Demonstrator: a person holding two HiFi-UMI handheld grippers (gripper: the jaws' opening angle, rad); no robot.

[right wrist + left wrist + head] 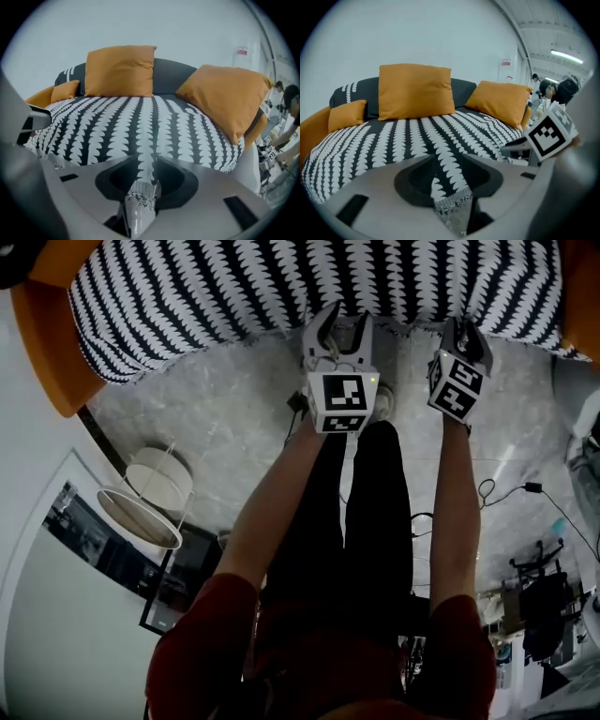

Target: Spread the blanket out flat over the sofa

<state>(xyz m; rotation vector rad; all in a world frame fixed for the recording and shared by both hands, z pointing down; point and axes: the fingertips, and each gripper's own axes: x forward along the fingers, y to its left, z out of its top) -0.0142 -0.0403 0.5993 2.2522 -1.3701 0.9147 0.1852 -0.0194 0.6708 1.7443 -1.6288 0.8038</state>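
Note:
The black-and-white patterned blanket (281, 287) lies spread over the round sofa, and its fringed front edge hangs toward the floor. Orange cushions (416, 89) stand along the dark backrest. My left gripper (342, 322) hovers at the blanket's front edge with its jaws apart and nothing between them. In the left gripper view the blanket hem (450, 202) shows through the gap of the left gripper (452, 176). My right gripper (466, 332) is beside it to the right, also at the edge. In the right gripper view the right gripper (143, 176) stands open, with the hem (143, 194) just beyond its jaws.
Orange sofa arms (47, 343) flank the blanket. A white round side table (141, 507) stands on the marble floor at my left. Cables (506, 488) trail on the floor at right. People stand at a distance (558, 89).

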